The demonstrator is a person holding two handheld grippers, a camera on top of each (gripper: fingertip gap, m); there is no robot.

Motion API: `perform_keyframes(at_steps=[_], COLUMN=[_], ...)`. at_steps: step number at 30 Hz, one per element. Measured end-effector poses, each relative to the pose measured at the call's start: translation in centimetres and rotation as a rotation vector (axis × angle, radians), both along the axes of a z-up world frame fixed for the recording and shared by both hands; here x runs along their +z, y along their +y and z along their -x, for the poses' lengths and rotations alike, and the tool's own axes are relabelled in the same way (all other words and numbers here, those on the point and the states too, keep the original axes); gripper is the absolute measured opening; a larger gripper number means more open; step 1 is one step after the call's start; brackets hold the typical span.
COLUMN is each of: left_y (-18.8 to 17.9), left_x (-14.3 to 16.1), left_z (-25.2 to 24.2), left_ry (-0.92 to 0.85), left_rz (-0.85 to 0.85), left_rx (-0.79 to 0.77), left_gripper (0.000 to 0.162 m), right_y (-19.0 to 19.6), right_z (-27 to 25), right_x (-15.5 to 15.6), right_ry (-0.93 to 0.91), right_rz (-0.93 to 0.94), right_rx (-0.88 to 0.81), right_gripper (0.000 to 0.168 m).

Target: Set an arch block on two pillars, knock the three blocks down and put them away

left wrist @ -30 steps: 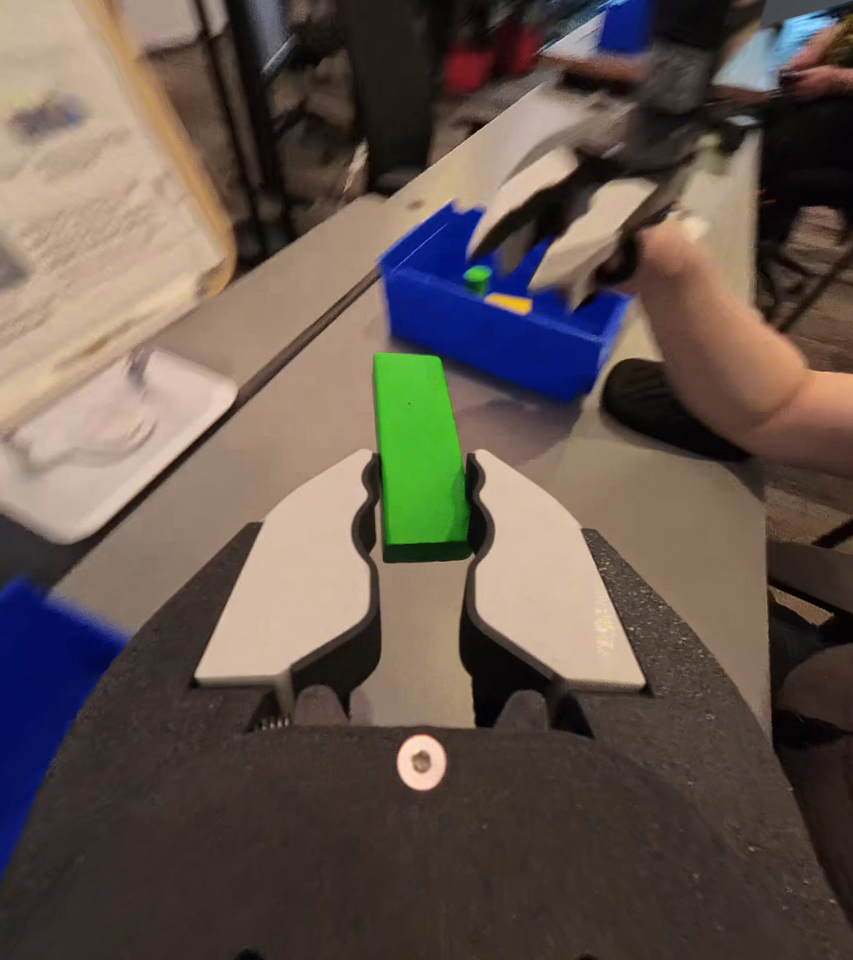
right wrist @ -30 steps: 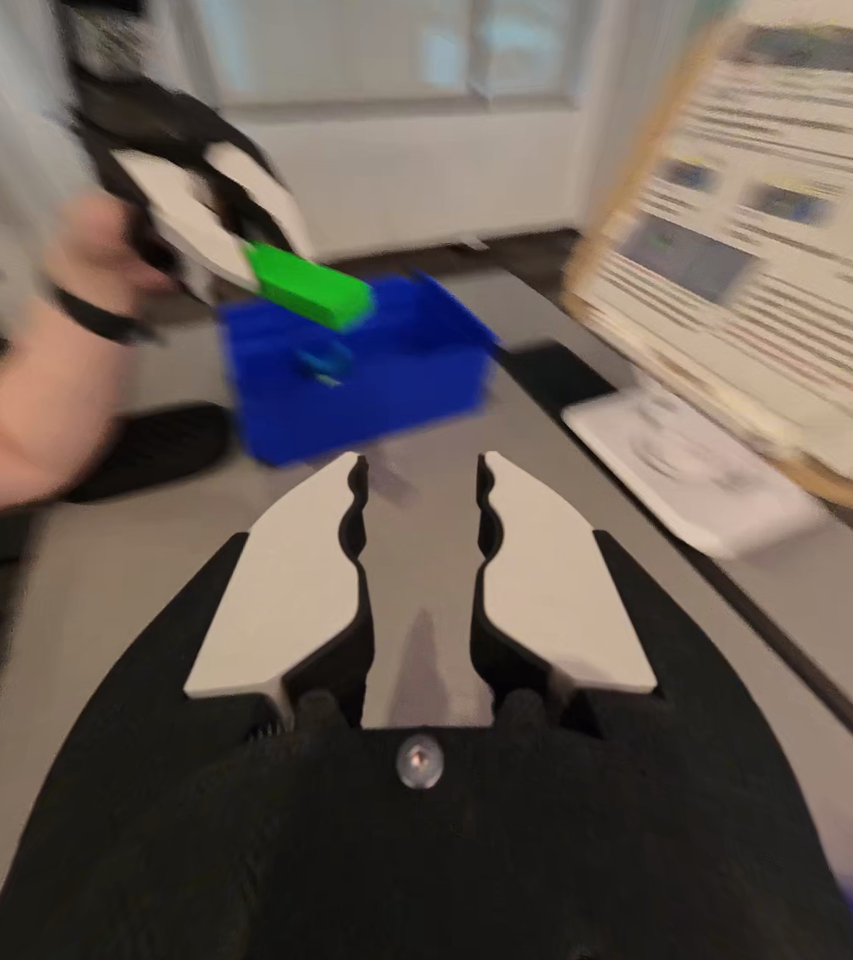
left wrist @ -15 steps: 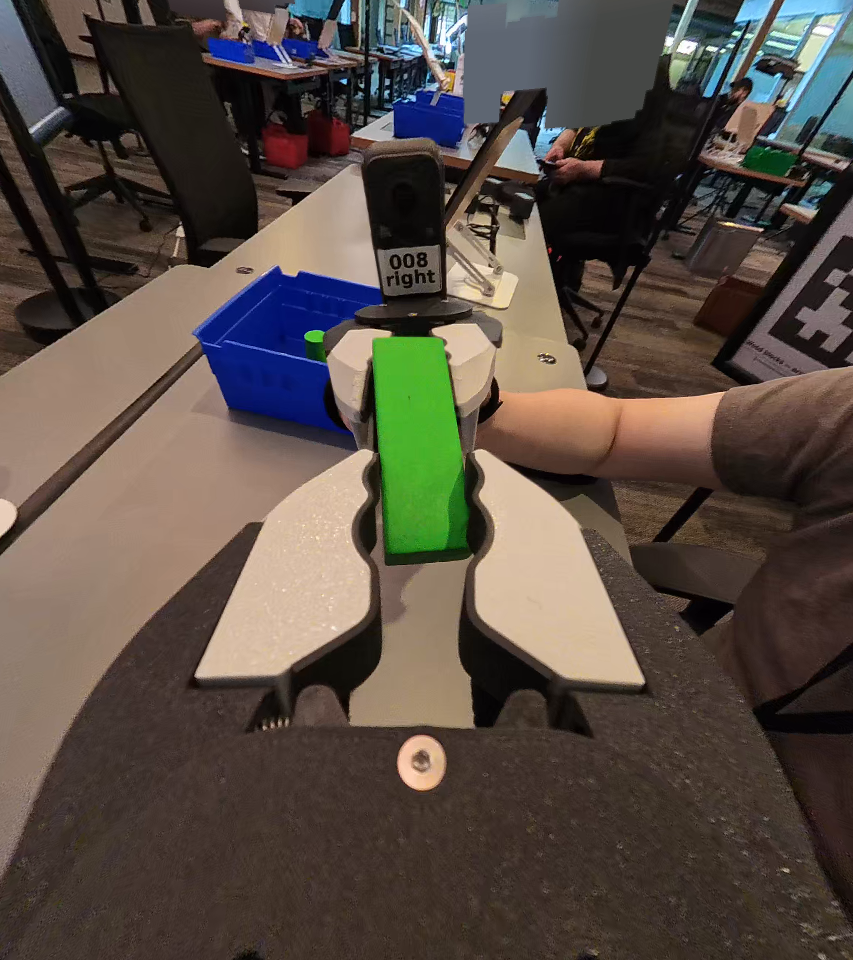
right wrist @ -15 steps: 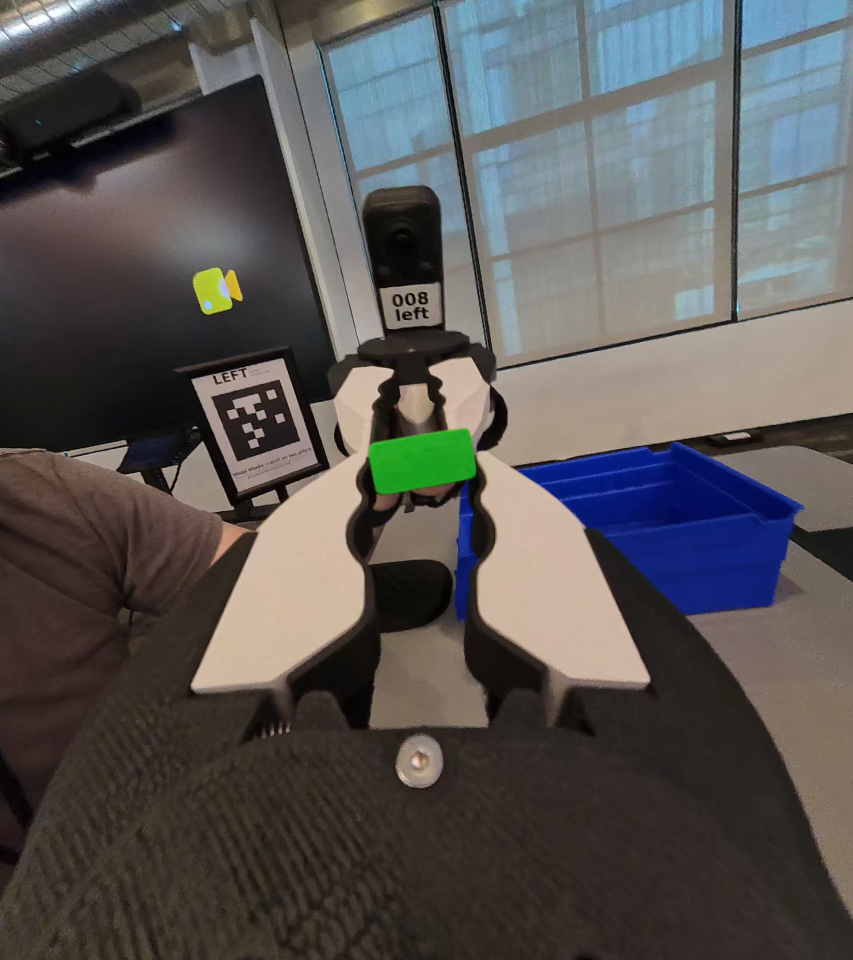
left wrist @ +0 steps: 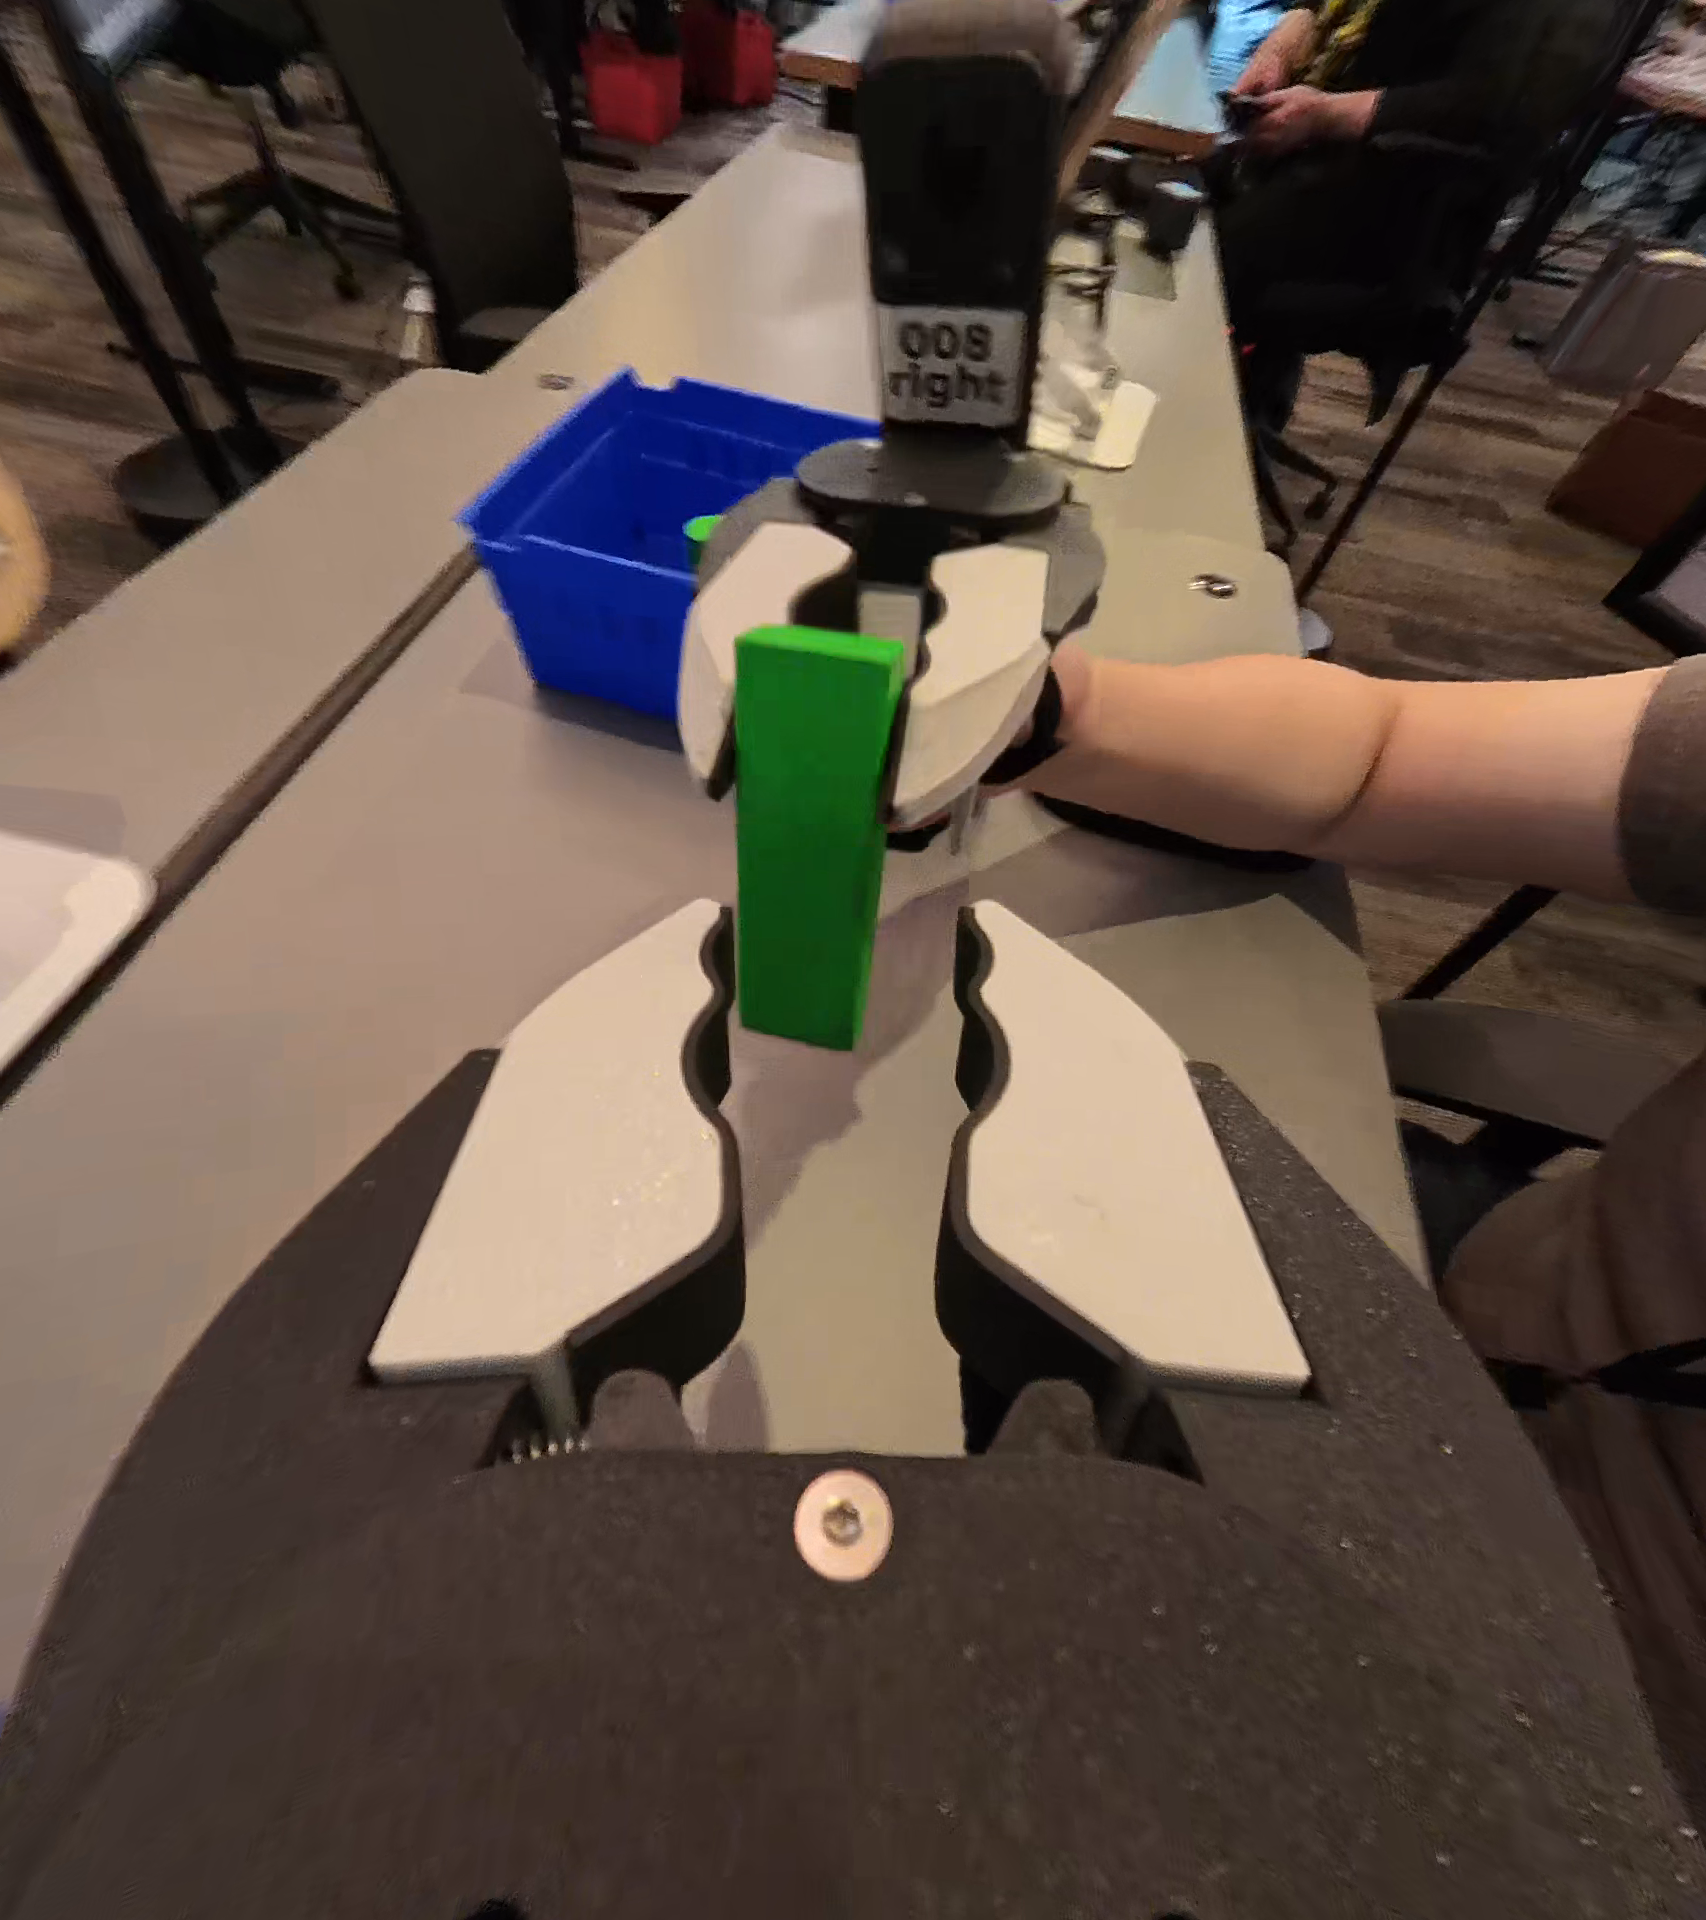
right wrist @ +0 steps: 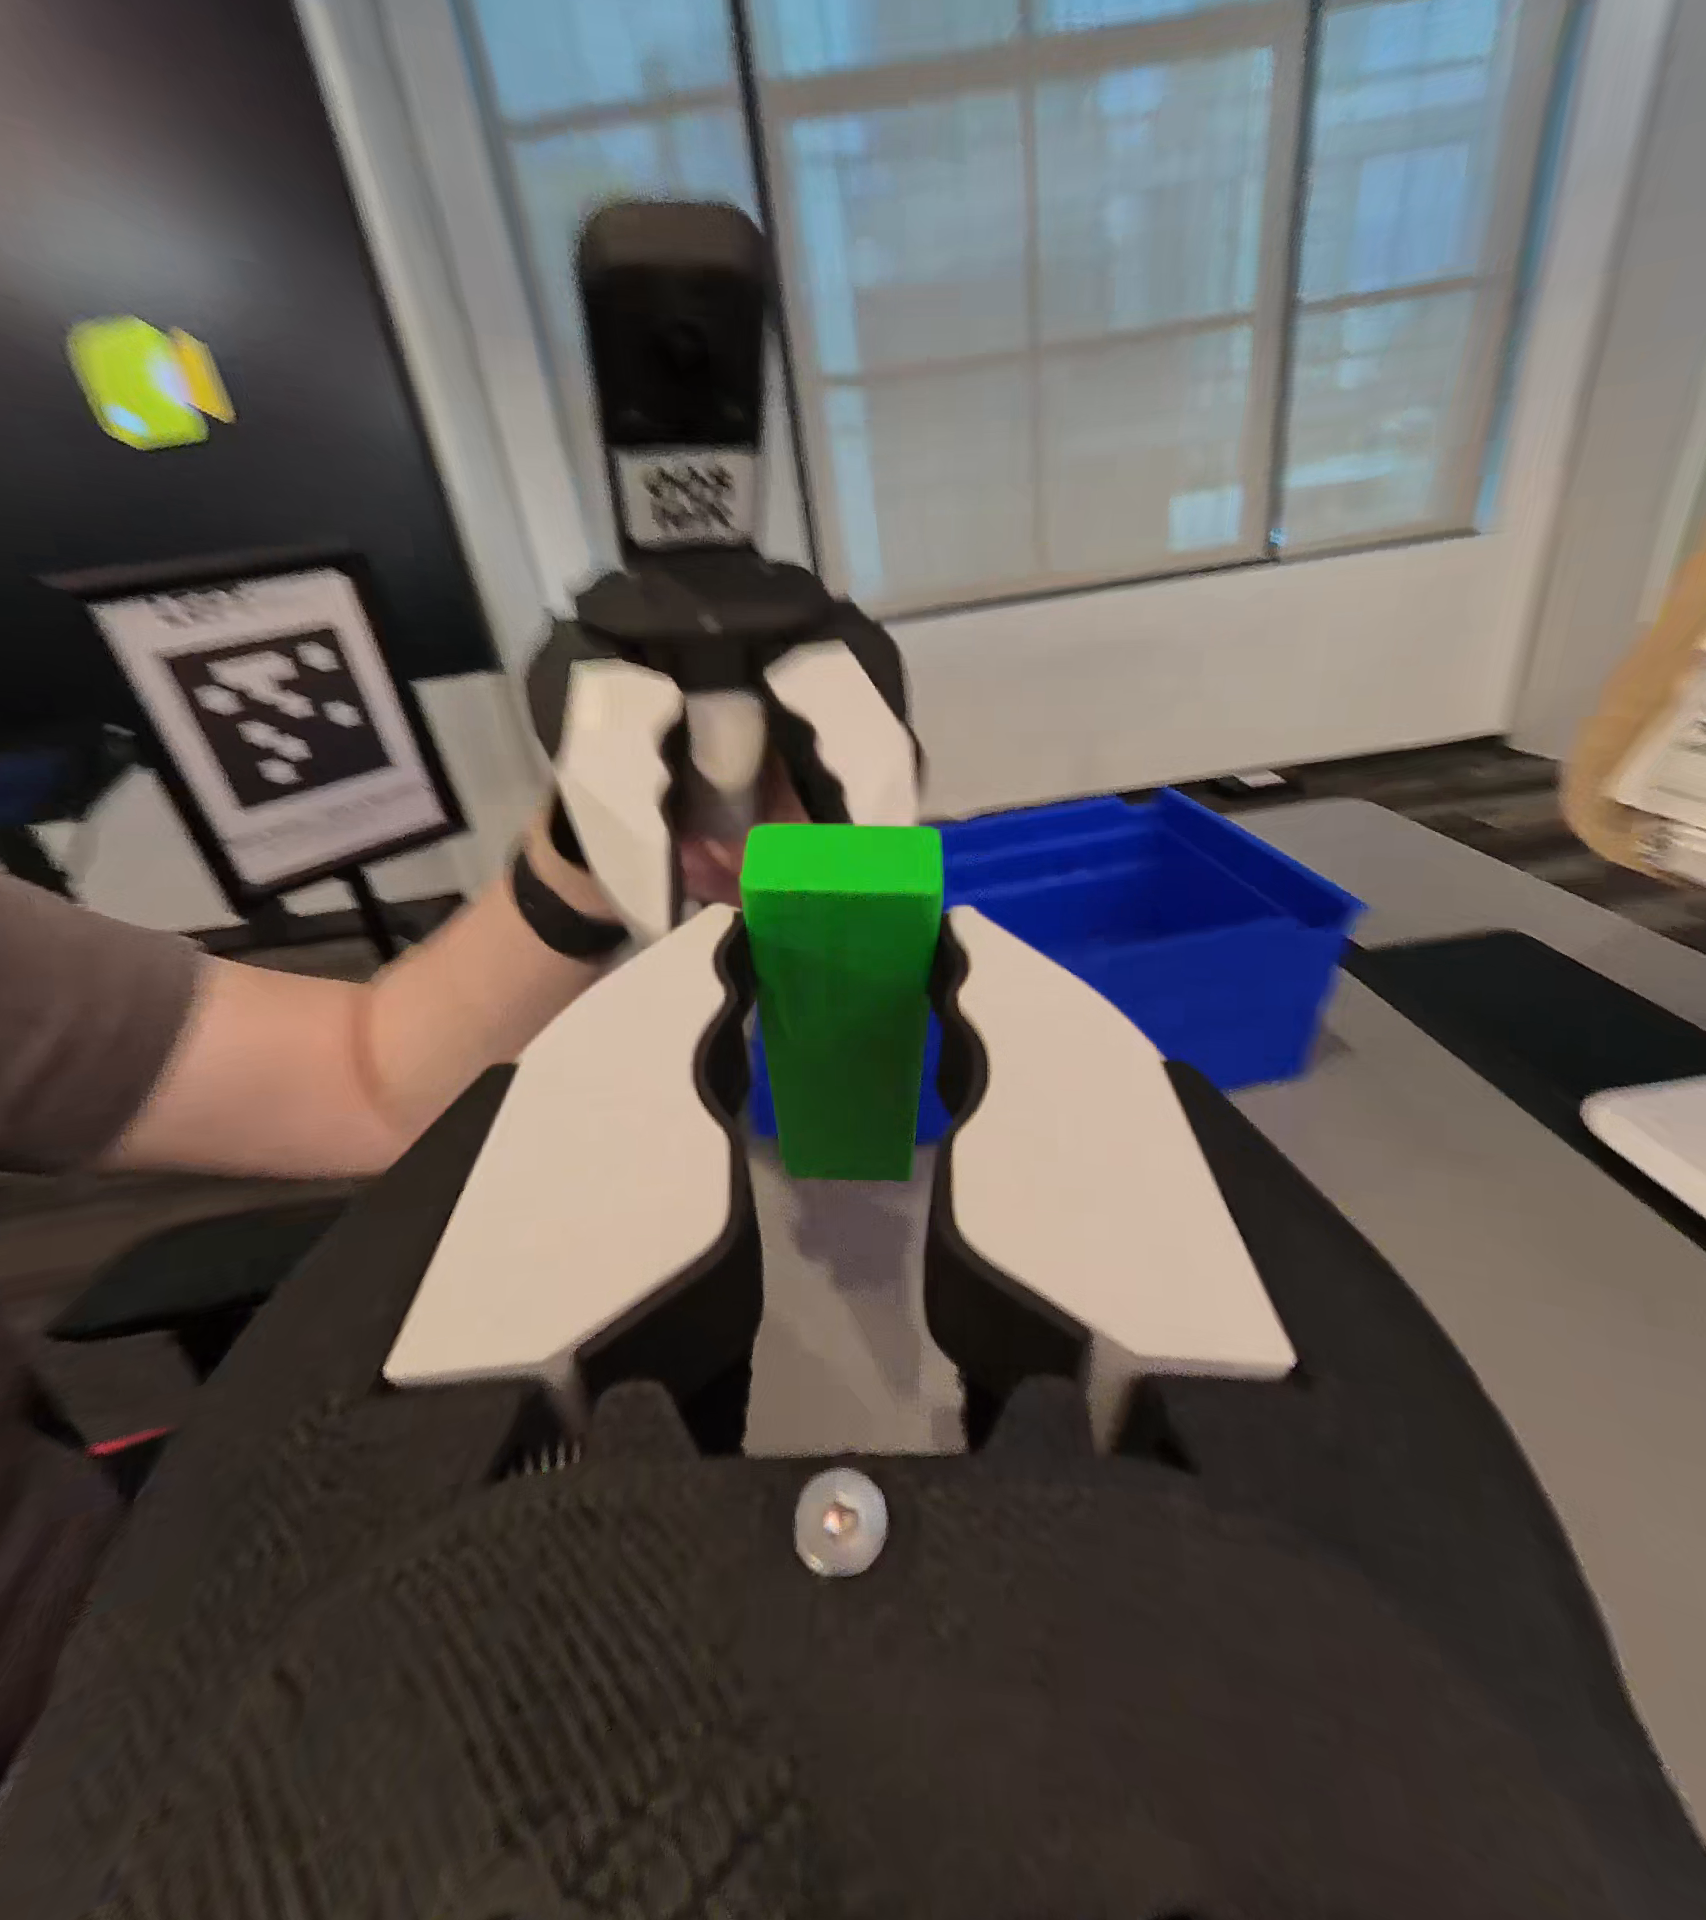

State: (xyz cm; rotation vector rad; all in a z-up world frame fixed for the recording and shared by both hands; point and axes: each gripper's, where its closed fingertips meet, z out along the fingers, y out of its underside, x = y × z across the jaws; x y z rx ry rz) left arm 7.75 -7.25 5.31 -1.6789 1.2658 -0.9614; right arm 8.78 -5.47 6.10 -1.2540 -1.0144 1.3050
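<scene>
One green block [right wrist: 844,997] apparently upright, right jaws gripping; left jaws apart.

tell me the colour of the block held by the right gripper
Bright green. The block shows best in the right wrist view, held by the right gripper.

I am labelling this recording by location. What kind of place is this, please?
Probably an open office or lab: long grey desks, black office chairs, a large window, and a printed marker sign on a stand.
</scene>
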Motion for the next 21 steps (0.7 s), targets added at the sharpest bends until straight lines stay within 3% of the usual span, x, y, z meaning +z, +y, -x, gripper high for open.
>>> perform_keyframes(at_steps=[3,6,12,21], left_y=[1.7,1.8,2.5,3.4], left_x=[0.5,-1.0,-4.2,-6.0], left_z=[4.7,10.6,20.8,21.5], left_ry=[0.089,0.269,0.5,0.514], left_rz=[-0.05,-0.023,-0.01,0.041], left_rx=[0.112,0.213,0.439,0.423], left_gripper=[0.047,0.05,0.054,0.057], right_y=[2.9,6.2,9.0,8.9], right_z=[1.3,2.5,3.0,2.7], right_x=[-4.1,-9.0,-14.1,-15.7], right_ry=[-0.159,-0.327,-0.439,-0.486], right_rz=[0.008,-0.004,-0.035,-0.058], right_rx=[-0.06,-0.087,-0.088,-0.019], right_gripper=[0.034,0.034,0.034,0.034])
